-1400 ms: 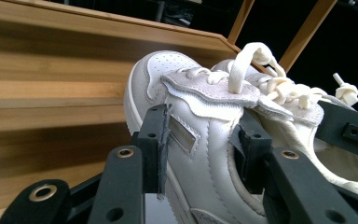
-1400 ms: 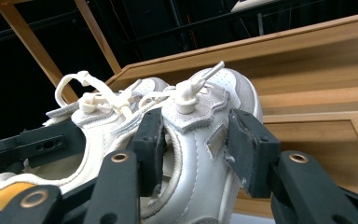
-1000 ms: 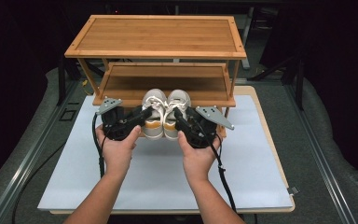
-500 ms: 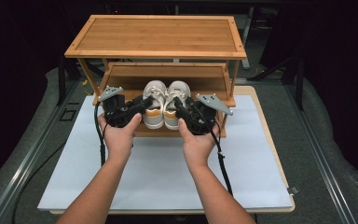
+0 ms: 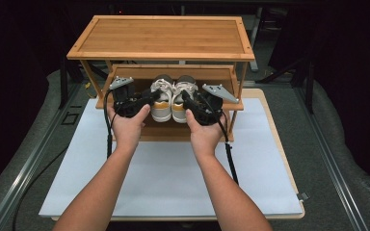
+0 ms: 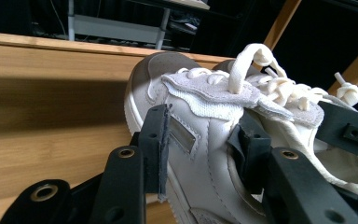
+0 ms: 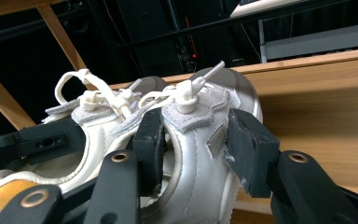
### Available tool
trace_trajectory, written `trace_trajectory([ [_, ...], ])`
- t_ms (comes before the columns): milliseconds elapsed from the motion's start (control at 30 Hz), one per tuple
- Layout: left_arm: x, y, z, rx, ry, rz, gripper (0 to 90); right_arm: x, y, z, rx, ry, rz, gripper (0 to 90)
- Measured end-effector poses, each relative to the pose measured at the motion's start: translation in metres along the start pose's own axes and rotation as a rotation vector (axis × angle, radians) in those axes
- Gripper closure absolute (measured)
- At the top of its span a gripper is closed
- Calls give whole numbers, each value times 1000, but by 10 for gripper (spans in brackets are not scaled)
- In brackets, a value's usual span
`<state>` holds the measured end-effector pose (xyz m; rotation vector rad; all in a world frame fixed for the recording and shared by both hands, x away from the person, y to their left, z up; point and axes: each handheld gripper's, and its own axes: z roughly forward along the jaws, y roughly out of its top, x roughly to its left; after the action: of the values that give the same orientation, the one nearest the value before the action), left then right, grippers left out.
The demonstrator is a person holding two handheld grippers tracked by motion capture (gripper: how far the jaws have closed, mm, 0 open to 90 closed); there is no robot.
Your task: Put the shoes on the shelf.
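I've carried both shoes forward over the lower shelf; left gripper pinches the left shoe, right gripper the right shoe. Soles could catch the shelf's front lip.

The high view looks forward and down from above the person's side of the desk, taking in the whole wooden rack. Each gripper view rides low and very close — the left one facing the left shoe, the right one the right shoe — both sharing the pair and the shelf board.
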<state>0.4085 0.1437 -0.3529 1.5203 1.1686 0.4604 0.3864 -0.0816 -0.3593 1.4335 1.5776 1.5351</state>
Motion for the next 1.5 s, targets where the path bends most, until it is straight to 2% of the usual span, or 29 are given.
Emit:
trace_trajectory([
  [200, 7, 4, 6, -6, -6, -24, 621, -2, 5, 11, 8, 4, 4, 572],
  [367, 10, 3, 13, -15, -9, -59, 621, -4, 7, 17, 6, 4, 27, 570],
  [433, 12, 2, 16, -11, -10, -59, 621, -6, 7, 19, 9, -4, 23, 569],
  [467, 12, 2, 17, -9, -9, -61, 620, -7, 7, 22, -7, 0, 26, 569],
  [533, 14, 2, 19, -9, -8, -57, 620, -8, 7, 23, 22, -3, 19, 569],
  [600, 16, 2, 21, -2, -9, -63, 619, -9, 6, 25, 25, -6, 14, 569],
  [633, 17, 2, 22, -4, -9, -64, 619, -9, 5, 28, 5, -3, 17, 569],
  [667, 18, 1, 23, -1, -7, -63, 619, -9, 5, 27, 29, -13, 14, 569],
  [700, 19, 1, 25, 4, -6, -62, 619, -9, 5, 29, 27, -22, 8, 568],
  [800, 20, 1, 27, -3, -11, -72, 617, -11, 4, 32, 41, -14, 18, 568],
  [900, 21, 2, 28, 6, -9, -79, 614, -12, 5, 34, 42, -15, 22, 566],
  [933, 21, 3, 28, 13, -8, -79, 612, -14, 5, 35, 36, 4, 29, 565],
  [967, 21, 3, 29, 16, -7, -81, 609, -15, 6, 35, 52, -13, 35, 563],
  [1067, 22, 3, 29, 17, -10, -99, 601, -18, 6, 37, 51, 1, 59, 556],
  [1133, 21, 4, 30, 17, -9, -104, 597, -18, 7, 37, 62, -6, 42, 551],
  [1167, 22, 4, 30, 22, -8, -100, 594, -18, 7, 37, 54, 1, 41, 547],
  [1233, 21, 5, 31, 27, -13, -115, 588, -19, 8, 36, 78, -1, 54, 540],
  [1300, 21, 7, 32, 42, -1, -110, 576, -20, 8, 37, 79, -8, 65, 534],
  [1333, 21, 8, 32, 53, 9, -112, 565, -21, 9, 36, 86, 8, 63, 531],
  [1367, 21, 9, 33, 59, 13, -109, 555, -20, 8, 38, 57, 0, 65, 529],
  [1400, 21, 10, 33, 70, 17, -108, 550, -20, 8, 37, 54, -4, 65, 529],
  [1500, 20, 12, 33, 85, 25, -99, 544, -19, 11, 35, 72, -12, 55, 525],
])
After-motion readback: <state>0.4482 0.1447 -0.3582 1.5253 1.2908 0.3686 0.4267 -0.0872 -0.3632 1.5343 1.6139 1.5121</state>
